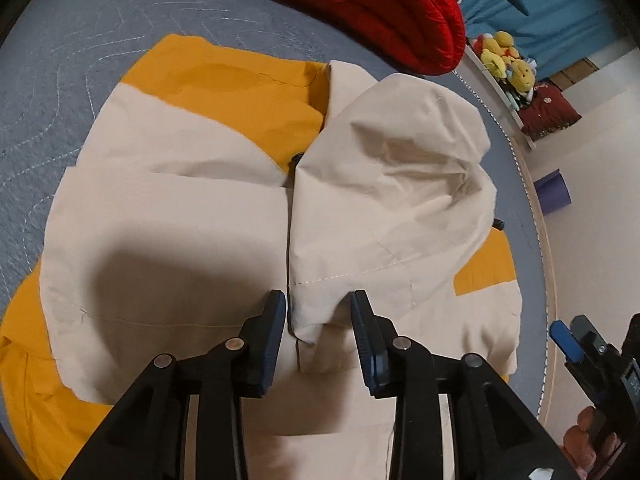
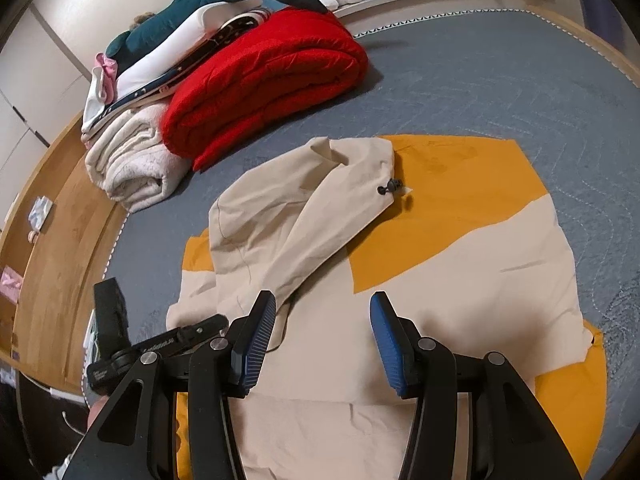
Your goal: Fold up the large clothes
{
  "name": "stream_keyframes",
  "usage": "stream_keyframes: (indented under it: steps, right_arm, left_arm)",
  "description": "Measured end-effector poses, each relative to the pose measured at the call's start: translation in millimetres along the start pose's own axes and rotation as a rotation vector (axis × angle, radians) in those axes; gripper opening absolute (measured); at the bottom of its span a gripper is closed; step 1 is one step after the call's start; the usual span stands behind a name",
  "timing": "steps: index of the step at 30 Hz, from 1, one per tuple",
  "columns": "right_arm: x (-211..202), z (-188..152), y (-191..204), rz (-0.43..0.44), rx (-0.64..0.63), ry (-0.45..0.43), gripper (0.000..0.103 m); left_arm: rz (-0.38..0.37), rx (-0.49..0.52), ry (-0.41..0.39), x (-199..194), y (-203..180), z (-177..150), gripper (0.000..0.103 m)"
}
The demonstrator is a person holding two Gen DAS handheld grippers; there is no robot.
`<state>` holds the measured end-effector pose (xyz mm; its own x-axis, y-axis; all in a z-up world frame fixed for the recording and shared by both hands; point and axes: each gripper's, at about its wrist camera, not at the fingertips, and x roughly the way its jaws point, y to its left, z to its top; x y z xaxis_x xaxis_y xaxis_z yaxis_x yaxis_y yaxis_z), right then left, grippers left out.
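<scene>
The cream-and-yellow jacket (image 1: 192, 216) lies spread on the grey quilted bed (image 1: 60, 92), filling the middle of both wrist views, with its hood (image 1: 392, 168) flopped loosely over the body at centre right of the left view.

The left tongs (image 1: 318, 316) stand apart at the bottom centre of that view. A peak of cream cloth beside the front seam sits between the pads, but they do not look pressed on it. The right tongs (image 2: 322, 320) are also apart, over flat cream fabric at the lower middle of their view, with nothing clamped.

The main risk, as I judge it, is a thin pinch: closing on that small peak could catch only the top layer, so the fold drags one layer and leaves the rest bunched (slippery shell fabric makes this likelier). The hood could also slide off and undo the shape. The cord toggle (image 2: 387, 188) at the hood's edge might snag. The red folded blanket (image 2: 264, 80) in the upper part of the frame lies near enough to be brushed by a wide swing.
</scene>
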<state>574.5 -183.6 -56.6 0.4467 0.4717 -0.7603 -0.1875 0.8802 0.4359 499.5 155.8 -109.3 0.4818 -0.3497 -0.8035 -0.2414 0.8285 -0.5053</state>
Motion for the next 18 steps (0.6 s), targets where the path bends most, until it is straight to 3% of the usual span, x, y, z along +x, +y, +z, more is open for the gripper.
stream_keyframes:
  steps: [4,7,8,12,15,18]
  right_arm:
    - [1.4,-0.1,-1.7,0.016,0.003,0.006,0.051]
    - [2.6,0.1,-1.1,0.032,0.007,0.008,0.051]
    - [2.6,-0.4,-0.2,0.037,0.008,0.009,0.051]
    - [0.7,-1.7,4.2,0.050,0.002,0.006,0.051]
    - [-1.5,-0.7,5.9,0.057,-0.002,-0.004,0.051]
    - [-5.5,1.1,4.5,0.078,0.005,-0.023,0.051]
  left_arm:
    - [-0.022,-0.015,-0.014,3.3,-0.5,-1.4,0.026]
    - [-0.079,-0.022,-0.032,0.0,-3.6,0.4,0.014]
    - [-0.095,-0.012,-0.039,-2.1,-5.3,0.9,0.008]
    - [-0.112,0.073,-0.103,-19.6,-21.7,2.4,0.004]
    - [-0.102,0.217,-0.173,-42.4,-53.1,1.4,0.003]
    - [-0.156,0.466,-0.234,-70.2,-104.7,-12.7,0.003]
